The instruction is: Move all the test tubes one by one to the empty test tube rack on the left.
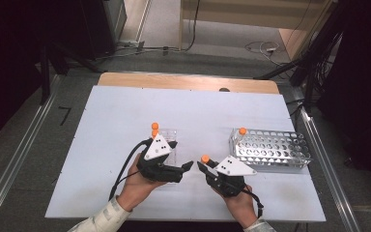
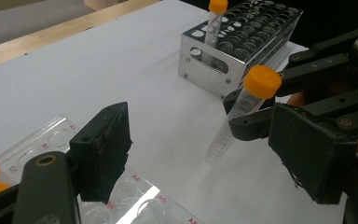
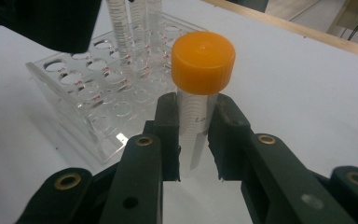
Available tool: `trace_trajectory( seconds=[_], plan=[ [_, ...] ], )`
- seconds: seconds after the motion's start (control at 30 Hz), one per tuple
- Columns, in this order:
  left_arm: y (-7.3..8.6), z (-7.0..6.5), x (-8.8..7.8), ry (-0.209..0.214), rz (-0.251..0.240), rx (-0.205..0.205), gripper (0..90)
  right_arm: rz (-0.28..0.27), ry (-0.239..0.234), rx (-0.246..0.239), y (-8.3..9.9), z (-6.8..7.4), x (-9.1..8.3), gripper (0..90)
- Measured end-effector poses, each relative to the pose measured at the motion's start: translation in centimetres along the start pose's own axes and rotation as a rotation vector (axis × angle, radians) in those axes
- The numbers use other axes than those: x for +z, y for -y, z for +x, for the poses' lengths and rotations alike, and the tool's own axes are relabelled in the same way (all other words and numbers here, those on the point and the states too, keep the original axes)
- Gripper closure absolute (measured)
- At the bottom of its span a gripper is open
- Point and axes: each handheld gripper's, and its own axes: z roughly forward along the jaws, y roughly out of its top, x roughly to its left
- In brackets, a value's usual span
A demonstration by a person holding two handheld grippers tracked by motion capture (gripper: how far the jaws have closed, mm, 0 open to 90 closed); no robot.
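Orange-capped tube [image 3: 200,93] stands at frame centre, clamped below its cap by the right gripper [image 3: 196,140]. Left gripper [image 2: 205,149], jaws apart and empty, sits beside it.

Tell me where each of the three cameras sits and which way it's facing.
High view: above the table, looking forward and down; forearms, both hands, left gripper and right gripper show.
Left gripper view: on the left gripper, looking between its open jaws at the metal rack and the right gripper's tube.
Right gripper view: on the right gripper, facing the clear rack; jaws grip the tube.
Shared: the orange-capped tube appears in every view.
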Motion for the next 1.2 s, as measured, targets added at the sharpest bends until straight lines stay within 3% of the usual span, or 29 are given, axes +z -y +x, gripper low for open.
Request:
trace_trajectory(
  seconds=[0.5,0.6,0.93,1.2],
  plan=[
    [0.4,-1.3,1.3,0.054,-0.005,0.025,32.0,0.024,-0.036,-0.023,0.0,1.0,0.7,72.0],
    [0.5,-1.5,1.5,0.057,-0.004,0.035,37.9,0.023,-0.042,-0.026,-0.1,1.1,0.8,72.0],
    [0.8,-1.7,2.0,0.125,0.000,0.028,54.6,0.037,-0.051,-0.039,0.0,1.4,0.9,72.0],
    [0.9,-1.5,1.9,0.128,-0.003,0.026,67.5,0.039,-0.057,-0.039,0.0,1.5,0.9,72.0]
  ],
)
